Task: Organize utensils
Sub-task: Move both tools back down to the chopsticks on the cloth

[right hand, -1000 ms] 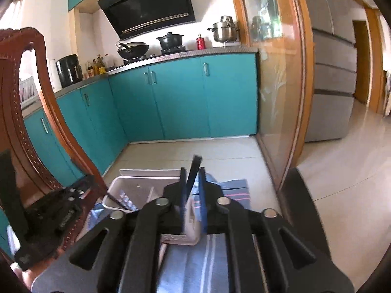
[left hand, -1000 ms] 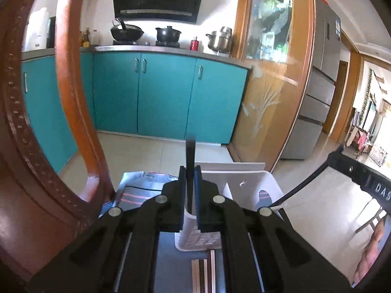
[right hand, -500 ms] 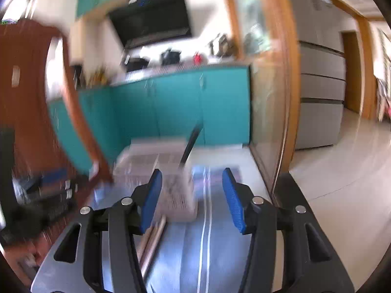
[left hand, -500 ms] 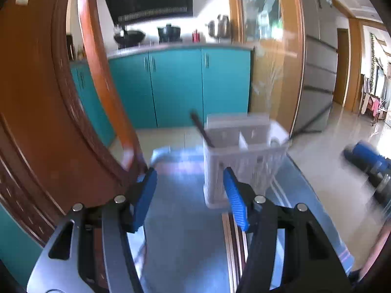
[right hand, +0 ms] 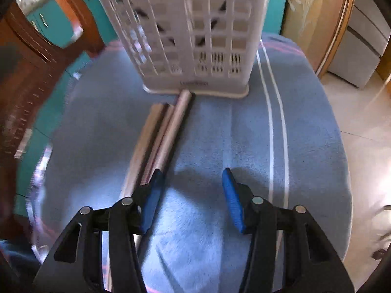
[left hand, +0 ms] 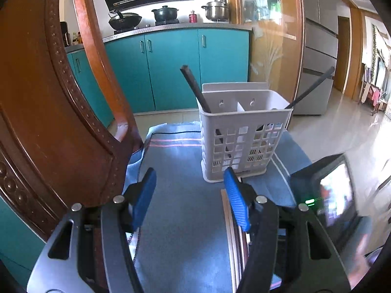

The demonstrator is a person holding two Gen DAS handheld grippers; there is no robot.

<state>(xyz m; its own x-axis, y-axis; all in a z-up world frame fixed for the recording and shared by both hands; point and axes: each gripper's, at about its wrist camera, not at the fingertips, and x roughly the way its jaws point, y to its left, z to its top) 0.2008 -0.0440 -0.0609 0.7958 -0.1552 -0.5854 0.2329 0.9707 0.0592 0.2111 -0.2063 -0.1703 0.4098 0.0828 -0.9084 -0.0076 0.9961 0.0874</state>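
Observation:
A white slotted utensil holder (left hand: 244,141) stands on a blue striped cloth (left hand: 185,210); it also shows in the right wrist view (right hand: 193,39). Two dark chopsticks lean out of it, one to the left (left hand: 194,88) and one to the right (left hand: 315,85). Several pale and silver chopsticks (right hand: 158,141) lie on the cloth in front of the holder. My left gripper (left hand: 190,197) is open and empty in front of the holder. My right gripper (right hand: 190,195) is open and empty, low over the cloth, just right of the lying chopsticks.
A carved wooden chair back (left hand: 48,112) rises close on the left. The right gripper's camera body (left hand: 334,195) sits at the right of the left wrist view. The round table's edge (right hand: 342,146) drops to the floor on the right.
Both grippers opened and let go of their dark chopsticks, which now stand in the holder. Both pulled back; the right one dropped low over the cloth near the lying chopsticks.

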